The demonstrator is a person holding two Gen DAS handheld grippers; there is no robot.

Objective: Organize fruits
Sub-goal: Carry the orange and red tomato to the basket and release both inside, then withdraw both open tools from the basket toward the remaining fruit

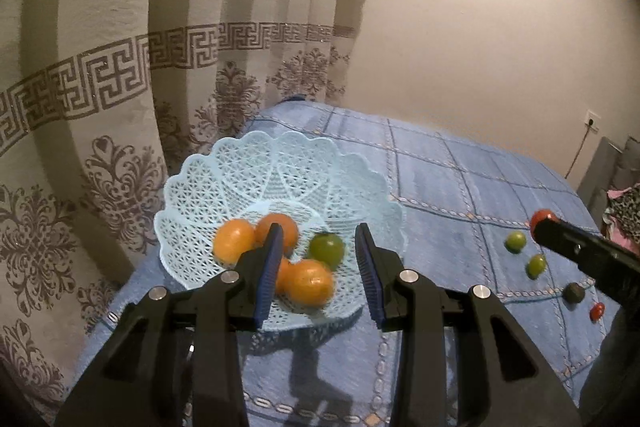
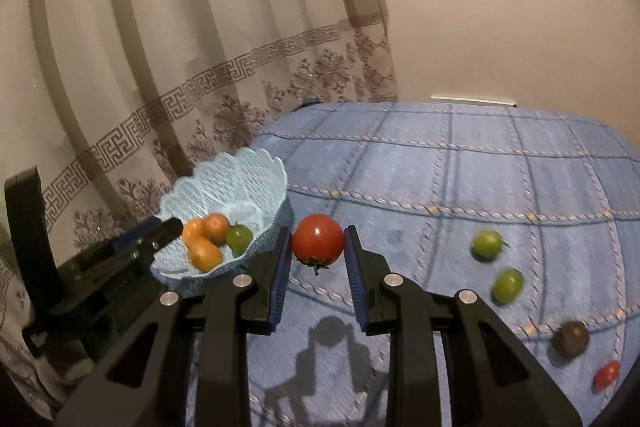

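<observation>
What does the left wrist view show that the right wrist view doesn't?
Only the left wrist view: the left hand-held gripper open and empty over the pale blue lattice plastic basket, and a fourth orange half hidden behind its finger.

Only the right wrist view: the right hand-held gripper shut on the round red tomato, stem downward.

Both: three clear oranges and one green fruit in the basket, and loose fruits on the blue quilted cloth.

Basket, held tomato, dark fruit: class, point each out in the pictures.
Basket (image 1: 224,183): left wrist view, bare back wall of lattice.
Held tomato (image 2: 318,239): right wrist view, middle of red skin.
Dark fruit (image 2: 571,339): right wrist view, centre of its top.
</observation>
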